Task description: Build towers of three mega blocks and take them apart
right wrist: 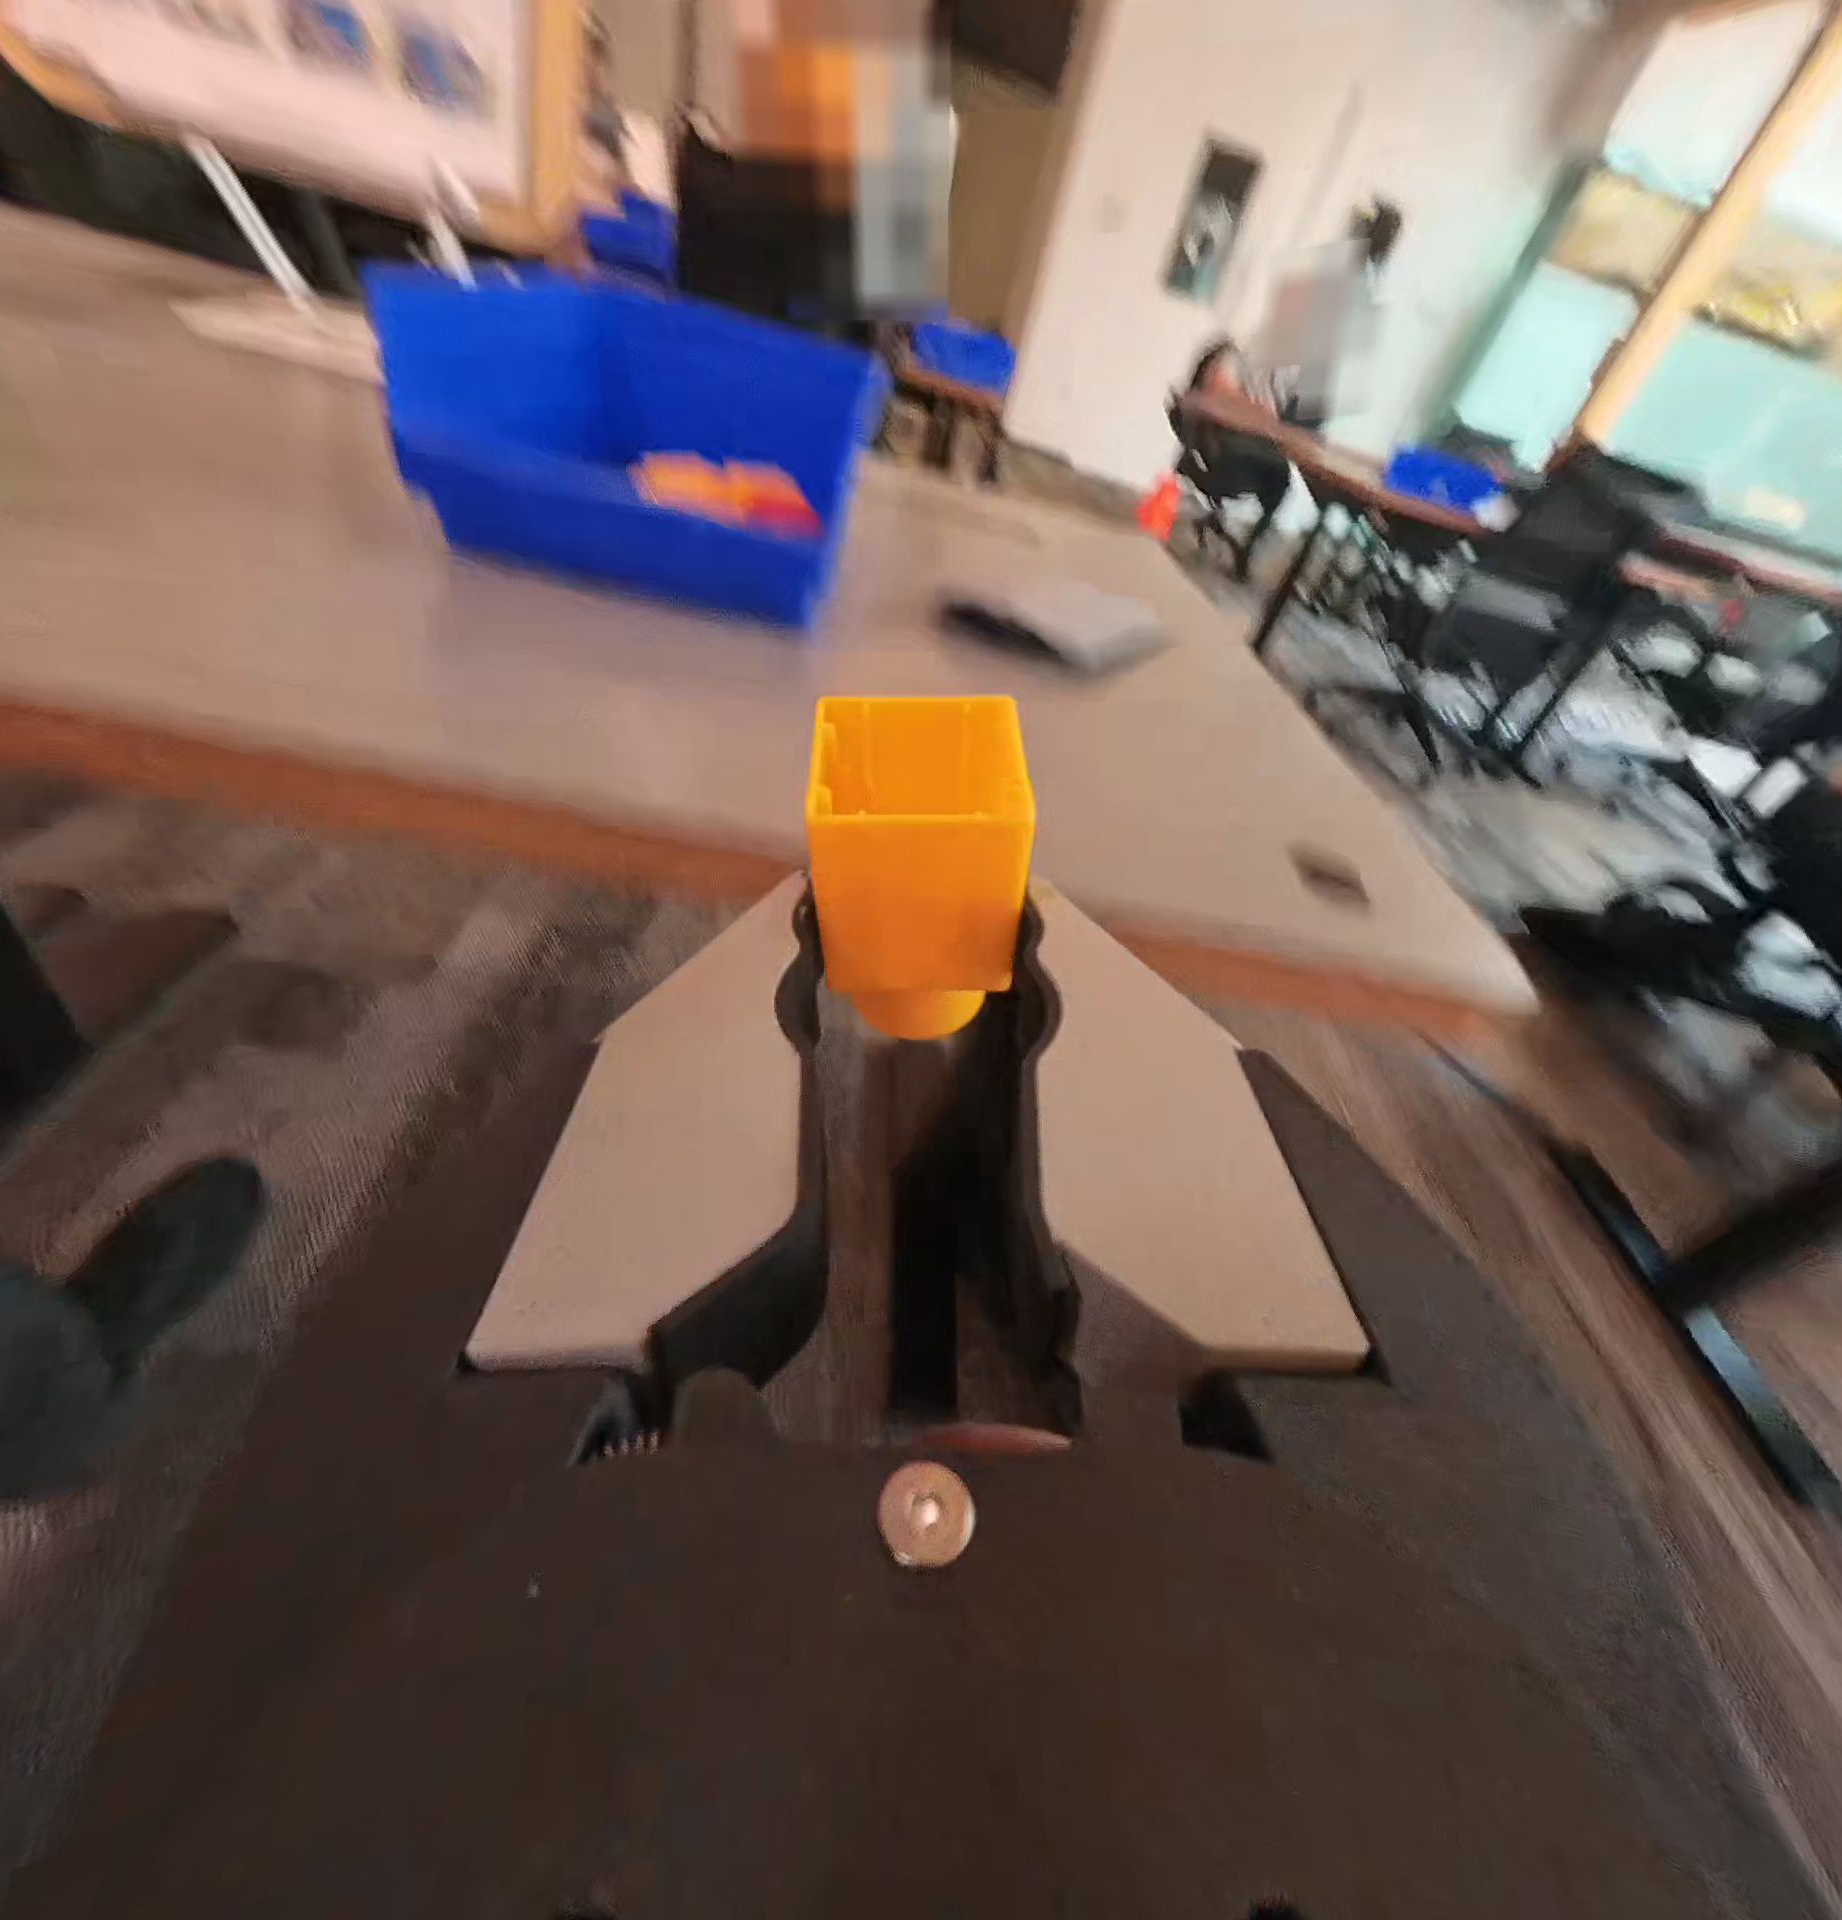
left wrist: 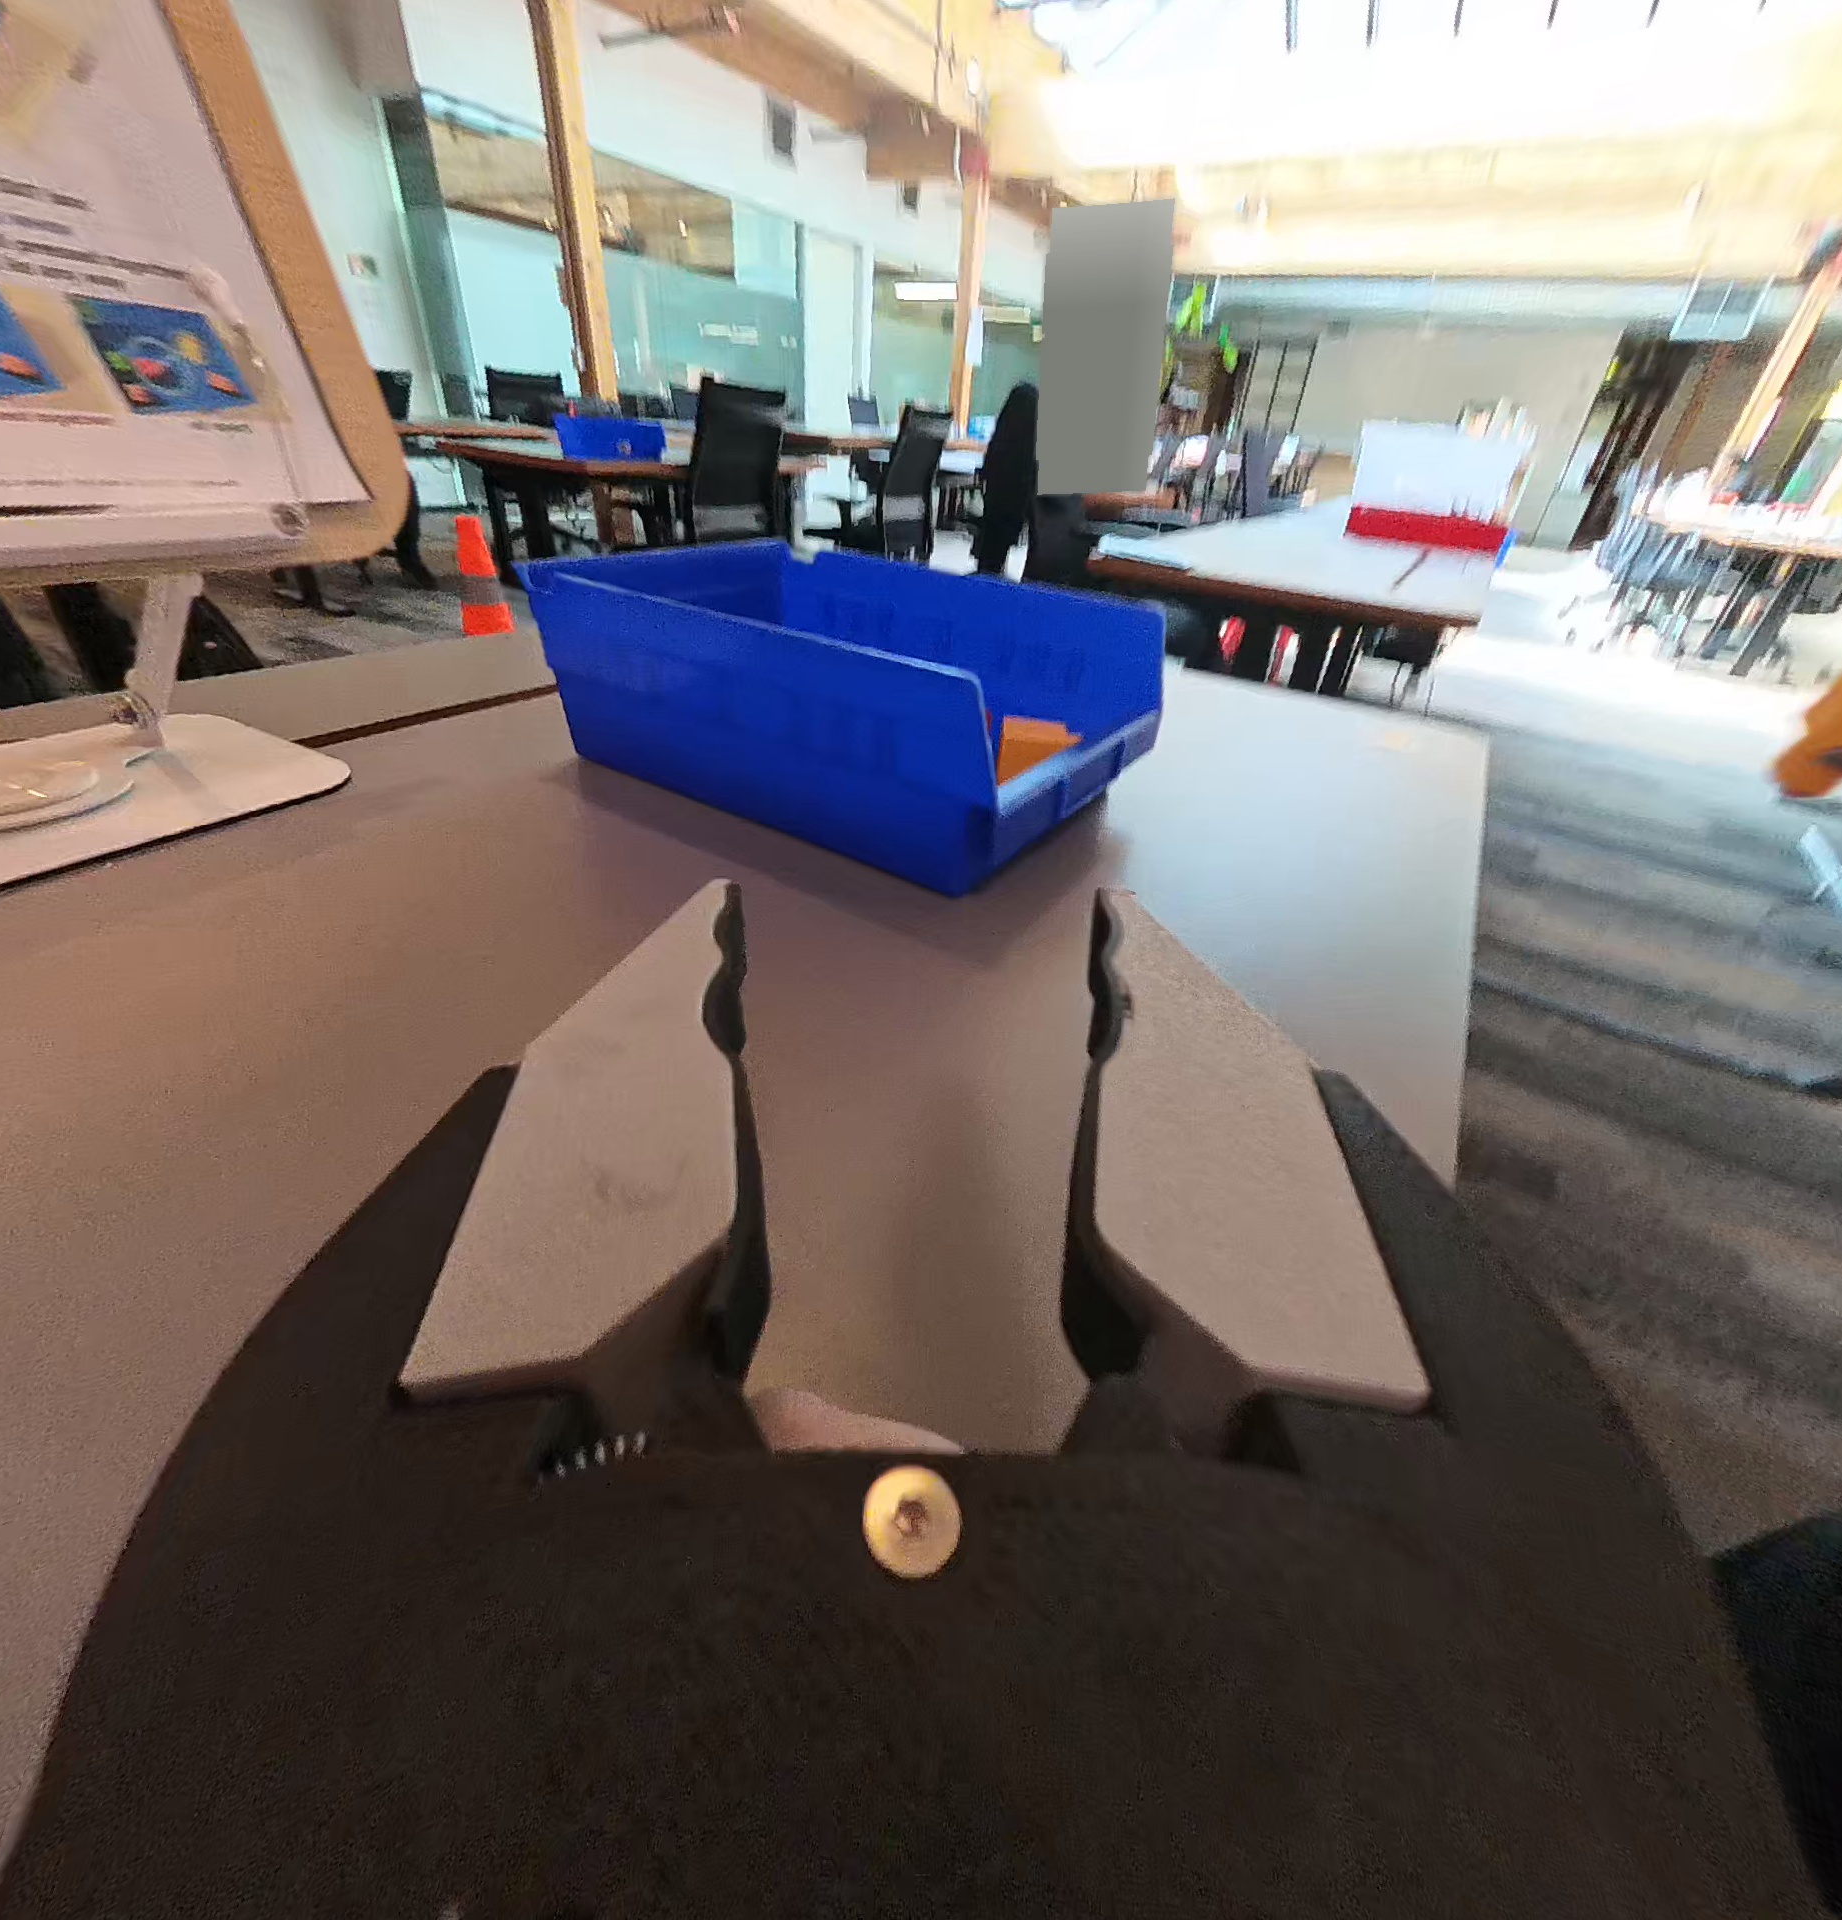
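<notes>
My left gripper (left wrist: 915, 935) is open and empty, low over the grey table (left wrist: 273, 1039), pointing at a blue bin (left wrist: 792, 717). An orange block (left wrist: 1031, 743) shows through the bin's open end. My right gripper (right wrist: 919, 914) is shut on a yellow-orange mega block (right wrist: 917, 894), held upside down with its hollow base up and its stud toward the camera. It is held out beyond the table's edge, over the carpet. The blue bin (right wrist: 543, 416) lies farther off in the right wrist view, with orange and red blocks (right wrist: 725, 488) inside. The right wrist view is motion-blurred.
A stand with printed sheets (left wrist: 117, 312) sits on a white base (left wrist: 169, 790) at the table's left. A flat grey object (right wrist: 1062, 623) lies on the table right of the bin. Other tables, black chairs (left wrist: 735, 468) and an orange cone (left wrist: 481, 582) stand behind. Left tips to right tips: about 45 cm.
</notes>
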A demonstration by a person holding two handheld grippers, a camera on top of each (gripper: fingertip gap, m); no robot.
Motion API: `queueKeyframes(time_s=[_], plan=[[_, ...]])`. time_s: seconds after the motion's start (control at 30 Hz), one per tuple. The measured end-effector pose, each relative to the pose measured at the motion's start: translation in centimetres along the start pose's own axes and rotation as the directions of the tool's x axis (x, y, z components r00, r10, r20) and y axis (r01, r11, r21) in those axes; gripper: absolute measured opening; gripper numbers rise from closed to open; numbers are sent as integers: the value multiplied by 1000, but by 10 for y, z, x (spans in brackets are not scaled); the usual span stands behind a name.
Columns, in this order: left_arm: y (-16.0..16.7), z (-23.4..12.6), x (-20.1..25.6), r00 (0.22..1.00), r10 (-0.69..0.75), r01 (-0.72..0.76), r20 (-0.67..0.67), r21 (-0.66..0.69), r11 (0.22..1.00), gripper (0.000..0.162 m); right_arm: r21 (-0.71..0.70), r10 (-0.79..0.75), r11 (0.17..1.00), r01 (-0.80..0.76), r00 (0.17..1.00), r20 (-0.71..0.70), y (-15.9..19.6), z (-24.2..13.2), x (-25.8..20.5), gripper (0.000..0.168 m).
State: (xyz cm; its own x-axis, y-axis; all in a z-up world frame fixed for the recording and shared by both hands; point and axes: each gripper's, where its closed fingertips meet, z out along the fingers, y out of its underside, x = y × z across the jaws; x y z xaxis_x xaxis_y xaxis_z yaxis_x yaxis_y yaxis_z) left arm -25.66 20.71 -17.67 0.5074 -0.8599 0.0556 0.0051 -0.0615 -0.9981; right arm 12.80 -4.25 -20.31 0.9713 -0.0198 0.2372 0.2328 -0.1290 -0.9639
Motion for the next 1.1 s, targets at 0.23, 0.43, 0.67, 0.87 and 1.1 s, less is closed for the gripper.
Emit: queueKeyframes(time_s=[0.23, 0.43, 0.67, 0.87, 1.1], plan=[[-2, 6, 0, 999, -16, 15, 44, 19, 1000, 67, -45, -11, 999, 18, 989, 150, -129, 245, -103, 34], [-4, 5, 10, 994, 90, -92, 59, 36, 995, 60, -339, -13, 938, 76, 983, 184, -91, 375, -117, 41], [-4, 6, 2, 994, 53, -56, 95, 32, 998, 60, -89, -119, 988, 124, 991, 55, -106, 379, -108, 48], [-6, 4, 2, 993, 65, -70, 101, 47, 996, 59, 243, -124, 960, 138, 990, -74, -152, 323, -112, 30], [-11, -5, -2, 990, 59, -71, 131, 86, 994, 61, 223, -167, 960, 171, 985, -37, -145, 313, -151, 41]])
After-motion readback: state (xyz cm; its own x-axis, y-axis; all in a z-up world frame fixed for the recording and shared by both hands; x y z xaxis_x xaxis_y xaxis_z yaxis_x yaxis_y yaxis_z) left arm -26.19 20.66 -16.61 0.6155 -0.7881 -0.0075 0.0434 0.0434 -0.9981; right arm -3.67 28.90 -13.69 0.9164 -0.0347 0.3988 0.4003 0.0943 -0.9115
